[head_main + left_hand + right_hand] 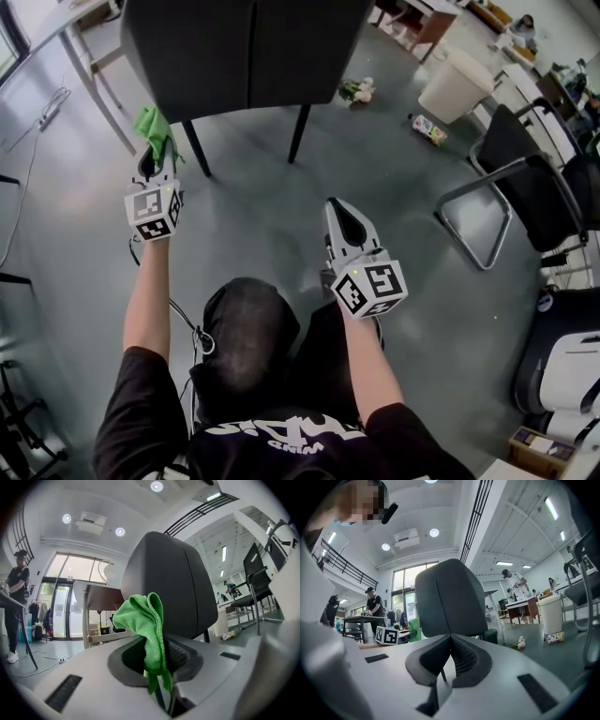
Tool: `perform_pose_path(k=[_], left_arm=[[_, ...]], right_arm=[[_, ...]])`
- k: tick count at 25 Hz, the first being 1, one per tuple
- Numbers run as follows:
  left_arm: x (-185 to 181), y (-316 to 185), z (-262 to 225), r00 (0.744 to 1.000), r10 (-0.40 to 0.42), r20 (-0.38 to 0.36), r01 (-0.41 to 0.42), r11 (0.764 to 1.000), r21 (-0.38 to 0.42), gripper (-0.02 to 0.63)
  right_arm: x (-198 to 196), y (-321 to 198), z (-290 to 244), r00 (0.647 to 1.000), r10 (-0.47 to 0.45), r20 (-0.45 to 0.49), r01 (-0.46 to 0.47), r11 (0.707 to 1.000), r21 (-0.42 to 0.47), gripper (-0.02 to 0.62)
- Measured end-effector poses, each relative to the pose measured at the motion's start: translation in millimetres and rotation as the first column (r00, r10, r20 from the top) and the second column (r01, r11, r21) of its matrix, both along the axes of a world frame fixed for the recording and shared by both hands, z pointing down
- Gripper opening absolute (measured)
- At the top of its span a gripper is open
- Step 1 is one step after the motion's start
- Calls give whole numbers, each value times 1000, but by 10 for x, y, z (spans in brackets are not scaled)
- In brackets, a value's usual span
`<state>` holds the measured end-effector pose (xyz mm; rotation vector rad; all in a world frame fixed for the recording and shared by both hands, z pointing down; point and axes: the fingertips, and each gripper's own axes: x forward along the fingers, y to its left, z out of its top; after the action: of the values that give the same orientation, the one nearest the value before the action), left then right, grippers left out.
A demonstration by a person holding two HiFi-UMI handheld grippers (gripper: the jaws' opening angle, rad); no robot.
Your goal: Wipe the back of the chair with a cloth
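Straight ahead of both hand-held grippers stands the dark chair (248,47), its padded back turned towards us and its thin legs on the grey floor (253,197). The left hand-held gripper (152,165) is clamped on a green cloth (155,127), which bunches up out of the closed jaws. In the left gripper view the cloth (145,620) hangs in front of the chair back (173,578), near it, though we cannot tell whether the two touch. The right hand-held gripper (343,214) sits lower and further from the chair, jaws together with nothing in them. Its own view shows the tips meeting (450,637) below the chair back (450,602).

Beyond the left hand-held gripper, to its left, a worktop (52,23) stands on slanted legs beside the chair. Ahead and to the right of the right hand-held gripper, a small soft toy (356,91) and a packet (428,128) lie on the floor past the chair. Further right, a black cantilever chair (511,178) stands well apart from the right hand-held gripper. A person (16,606) stands far off to the left in the left gripper view.

Near the packet stands a white bin (457,84). We cannot see into it.
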<state>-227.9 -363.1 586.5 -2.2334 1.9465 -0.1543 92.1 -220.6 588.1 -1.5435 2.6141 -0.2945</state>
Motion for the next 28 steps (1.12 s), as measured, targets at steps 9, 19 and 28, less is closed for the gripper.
perform_pose_path(k=[9,19,28], left_arm=[[334,-363,168,998,64,1,-64,998,-7,66],[1598,-681,178,962,273,-10,-273,962,-11,66],[1917,-790,165,962,249,-110,-249,968,17,64]], right_arm=[[3,-42,56,1000,14,-12,-14,1000,-12,-3],[56,-71,120,999,32,-25,-33,999,-25,-3],[174,-86,219,998,64,-16,-64,997,-43,-3]])
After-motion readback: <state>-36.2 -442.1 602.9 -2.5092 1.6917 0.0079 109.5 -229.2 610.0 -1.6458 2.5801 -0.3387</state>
